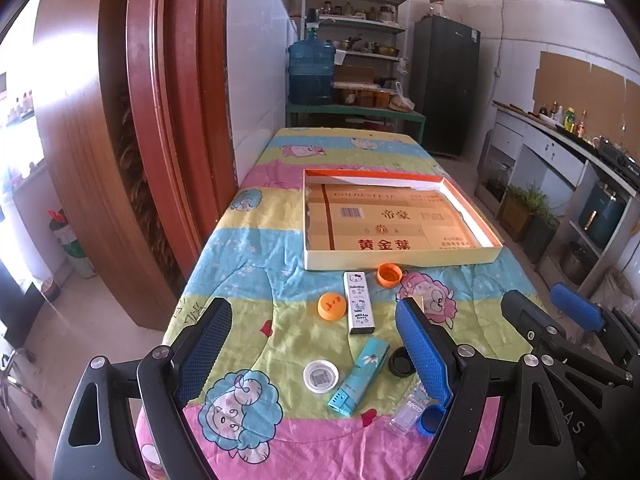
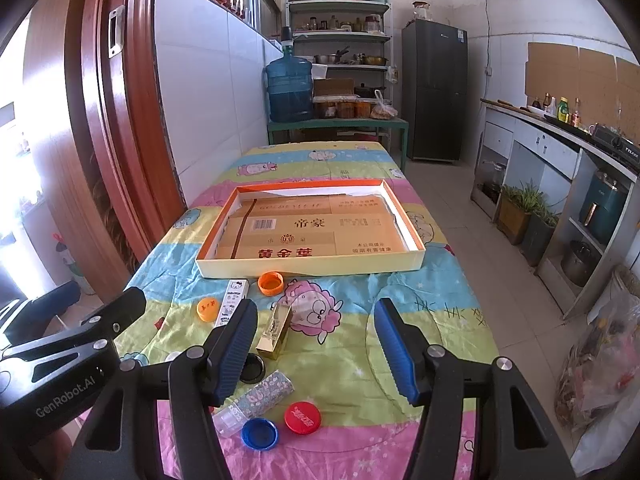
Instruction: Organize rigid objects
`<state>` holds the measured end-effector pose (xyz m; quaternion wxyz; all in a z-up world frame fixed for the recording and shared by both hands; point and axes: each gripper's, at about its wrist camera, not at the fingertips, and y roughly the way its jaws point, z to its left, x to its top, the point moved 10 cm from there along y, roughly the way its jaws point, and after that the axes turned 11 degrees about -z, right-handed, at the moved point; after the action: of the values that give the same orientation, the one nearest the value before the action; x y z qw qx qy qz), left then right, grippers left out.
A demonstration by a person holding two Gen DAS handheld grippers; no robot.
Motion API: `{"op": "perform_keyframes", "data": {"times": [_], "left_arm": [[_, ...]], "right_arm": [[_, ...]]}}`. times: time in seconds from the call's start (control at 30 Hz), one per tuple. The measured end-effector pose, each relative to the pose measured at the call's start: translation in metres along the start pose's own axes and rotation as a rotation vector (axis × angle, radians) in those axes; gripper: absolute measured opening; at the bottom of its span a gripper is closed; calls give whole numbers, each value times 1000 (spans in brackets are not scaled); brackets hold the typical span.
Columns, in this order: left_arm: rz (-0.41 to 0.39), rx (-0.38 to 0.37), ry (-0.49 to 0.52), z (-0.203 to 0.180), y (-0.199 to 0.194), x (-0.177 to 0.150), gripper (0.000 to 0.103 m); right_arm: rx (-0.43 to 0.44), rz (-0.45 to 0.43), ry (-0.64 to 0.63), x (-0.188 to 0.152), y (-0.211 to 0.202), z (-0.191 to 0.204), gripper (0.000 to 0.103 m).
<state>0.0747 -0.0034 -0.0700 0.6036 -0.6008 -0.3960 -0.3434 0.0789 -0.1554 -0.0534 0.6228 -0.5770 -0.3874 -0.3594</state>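
Note:
A shallow orange-rimmed box [image 1: 404,258] [image 2: 312,268] lined with cardboard sits mid-table. Before it lie small items: an orange cap [image 1: 389,274] [image 2: 271,282], an orange lid [image 1: 332,305] [image 2: 208,309], a white Hello Kitty lighter [image 1: 359,303] [image 2: 232,300], a teal lighter [image 1: 359,378], a white lid [image 1: 320,376], a black cap [image 1: 402,362] [image 2: 252,368], a clear case [image 1: 410,410] [image 2: 256,400], a blue cap [image 1: 430,420] [image 2: 259,433], a red cap [image 2: 303,418] and a gold box [image 2: 276,332]. My left gripper [image 1: 312,348] is open above them. My right gripper [image 2: 316,348] is open, empty.
The table wears a bright cartoon quilt [image 1: 256,264] [image 2: 420,320]. A wooden door [image 1: 152,120] stands left, a water jug [image 1: 311,72] and shelves [image 2: 340,32] behind, a kitchen counter [image 2: 560,132] right. A plastic bag [image 2: 600,360] lies on the floor right.

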Motion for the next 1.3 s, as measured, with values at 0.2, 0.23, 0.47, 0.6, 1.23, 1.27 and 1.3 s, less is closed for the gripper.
{"op": "perform_keyframes", "data": {"times": [0.2, 0.23, 0.47, 0.6, 1.23, 1.27, 1.3], "left_arm": [[2, -2, 0, 0, 0, 0, 85], [2, -2, 0, -1, 0, -1, 85], [4, -3, 0, -1, 1, -1, 85], [3, -3, 0, -1, 1, -1, 85], [15, -5, 2, 0, 3, -9, 85], [14, -5, 4, 0, 3, -9, 85], [12, -6, 5, 1, 3, -10, 85]], "right_arm": [[0, 2, 0, -1, 0, -1, 60], [1, 2, 0, 0, 0, 0, 60], [1, 8, 3, -2, 0, 0, 60], [2, 10, 4, -3, 0, -1, 60], [2, 16, 5, -7, 1, 1, 60], [0, 16, 4, -6, 1, 1, 60], [-1, 16, 4, -6, 1, 0, 60]]}}
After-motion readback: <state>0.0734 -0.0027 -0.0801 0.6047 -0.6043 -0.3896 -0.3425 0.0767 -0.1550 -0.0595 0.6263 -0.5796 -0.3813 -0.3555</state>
